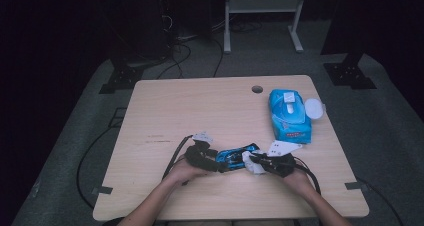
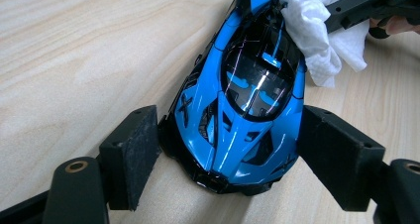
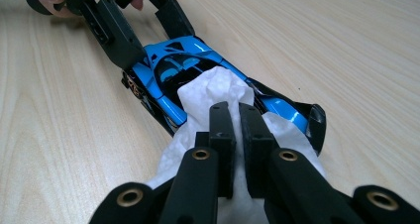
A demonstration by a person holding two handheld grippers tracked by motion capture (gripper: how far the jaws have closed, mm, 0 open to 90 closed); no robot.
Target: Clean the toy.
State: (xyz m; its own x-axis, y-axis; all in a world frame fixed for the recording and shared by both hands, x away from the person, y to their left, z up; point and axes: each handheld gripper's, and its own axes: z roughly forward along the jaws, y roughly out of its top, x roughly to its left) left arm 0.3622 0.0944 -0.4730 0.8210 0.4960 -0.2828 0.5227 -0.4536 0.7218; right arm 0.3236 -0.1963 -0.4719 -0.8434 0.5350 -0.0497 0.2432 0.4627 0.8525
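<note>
1. The high view is dim: the room around the table (image 1: 165, 106) falls off to near black, and only the pale tabletop reads clearly.
2. That view is soft and grainy, with small details smeared.
3. Both gripper views are bright and evenly lit, with soft, short shadows.
4. The blue toy car (image 2: 242, 95) shows white streaks of glare on its glossy roof.
5. Nearest jaw parts look slightly blurred.

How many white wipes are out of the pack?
1. The wipe is pinched in the right gripper and rests on the blue toy car, held by the left gripper. More may remain inside the pack.
</note>
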